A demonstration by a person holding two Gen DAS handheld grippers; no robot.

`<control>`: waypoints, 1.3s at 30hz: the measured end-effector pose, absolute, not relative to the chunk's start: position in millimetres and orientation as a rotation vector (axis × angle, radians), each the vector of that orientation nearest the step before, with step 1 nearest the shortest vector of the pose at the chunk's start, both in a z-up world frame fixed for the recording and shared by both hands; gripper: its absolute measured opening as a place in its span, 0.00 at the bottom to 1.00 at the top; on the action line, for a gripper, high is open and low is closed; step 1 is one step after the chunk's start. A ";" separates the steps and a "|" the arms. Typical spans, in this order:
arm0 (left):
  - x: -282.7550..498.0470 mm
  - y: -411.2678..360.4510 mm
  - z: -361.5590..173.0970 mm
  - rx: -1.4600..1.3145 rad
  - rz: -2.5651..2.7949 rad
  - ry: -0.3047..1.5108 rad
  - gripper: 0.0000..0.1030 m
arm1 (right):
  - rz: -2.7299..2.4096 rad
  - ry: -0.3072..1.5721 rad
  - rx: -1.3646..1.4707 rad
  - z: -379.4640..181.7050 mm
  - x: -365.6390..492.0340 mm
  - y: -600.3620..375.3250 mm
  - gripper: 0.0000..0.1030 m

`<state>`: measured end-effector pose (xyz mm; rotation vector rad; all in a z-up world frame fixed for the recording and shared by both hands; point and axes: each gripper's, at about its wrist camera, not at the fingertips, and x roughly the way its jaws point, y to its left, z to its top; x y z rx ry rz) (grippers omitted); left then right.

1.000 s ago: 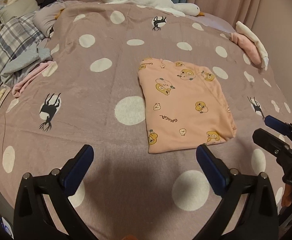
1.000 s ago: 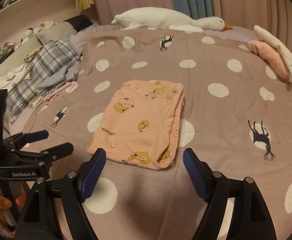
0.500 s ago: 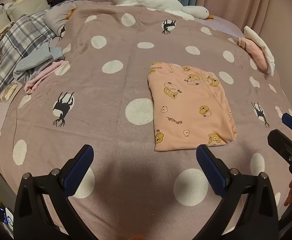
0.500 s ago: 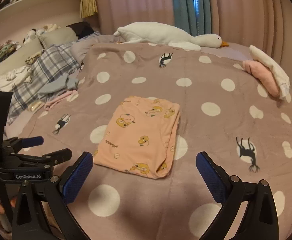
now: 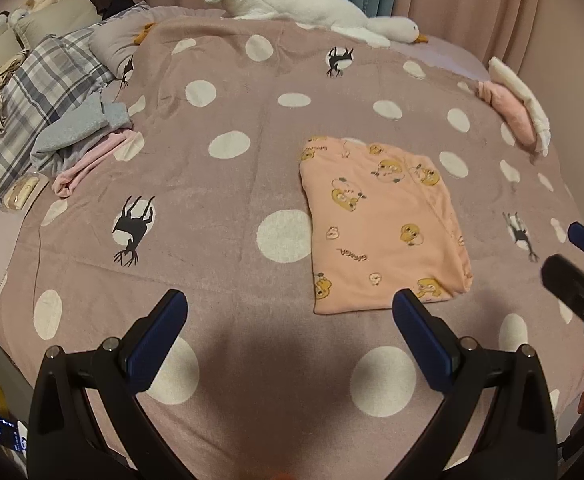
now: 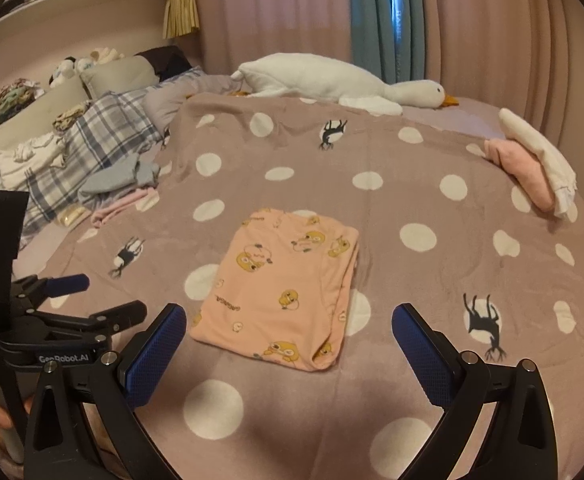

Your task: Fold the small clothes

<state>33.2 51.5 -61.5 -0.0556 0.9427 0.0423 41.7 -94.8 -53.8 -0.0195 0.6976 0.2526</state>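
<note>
Folded pink garment (image 5: 384,224) lying flat on the dotted blanket (image 5: 228,184).

Past the garment lies a white goose plush (image 5: 316,8); a pink and white pile (image 5: 520,108), maybe clothes, is on its right. Near its front edge, left gripper (image 5: 288,328) and right gripper (image 6: 288,340) hover, jaws wide, empty.

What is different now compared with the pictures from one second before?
The right hand-held gripper drew up and back from the folded pink garment, its jaws spreading wider with nothing between them. The left hand-held gripper is open as before, and the garment lies unmoved on the dotted blanket.
</note>
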 end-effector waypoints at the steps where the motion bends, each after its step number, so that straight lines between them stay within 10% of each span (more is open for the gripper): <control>1: 34.5 51.5 -63.6 -0.053 0.043 0.947 1.00 | 0.244 0.718 -0.018 -60.1 44.7 -94.4 0.99; 39: 41.1 43.8 -81.7 -0.005 0.026 0.993 1.00 | 0.196 0.802 0.002 -82.7 57.8 -108.7 0.99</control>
